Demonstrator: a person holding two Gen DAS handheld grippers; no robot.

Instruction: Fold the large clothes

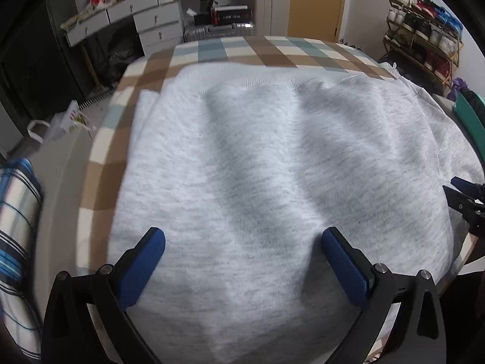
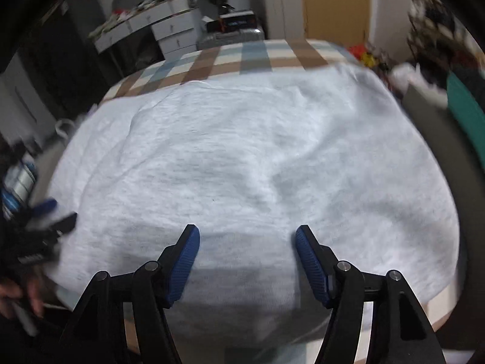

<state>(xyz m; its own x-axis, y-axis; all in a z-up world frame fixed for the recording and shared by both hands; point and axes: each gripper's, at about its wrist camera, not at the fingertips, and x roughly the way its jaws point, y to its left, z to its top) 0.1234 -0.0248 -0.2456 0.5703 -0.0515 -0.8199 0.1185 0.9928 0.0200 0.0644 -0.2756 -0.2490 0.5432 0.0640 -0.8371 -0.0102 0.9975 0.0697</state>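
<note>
A bed covered by a checked sheet of brown, cream and pale blue squares (image 1: 257,50) fills the space ahead of both grippers. Spread over most of it lies the large, light heather-grey knit sweatshirt (image 1: 272,157), directly below and in front of each pair of fingers, its ribbed hem at the far edge and soft creases running toward the cameras. Beyond the far end of the bed, past the garment, stands a white chest of drawers (image 1: 157,24), with a pale two-door cabinet (image 1: 269,3) further right and a wooden rack of shoes (image 1: 424,36) off to the right side.

The left gripper (image 1: 242,242) hangs over the near part of the sweatshirt with its blue-padded fingers (image 1: 145,267) spread wide and nothing clamped between them. The right gripper (image 2: 247,236) sits to its right, jaws parted somewhat less wide, the grey cloth beneath the gap; the pads seem clear of the fabric, though blur makes this uncertain.
</note>
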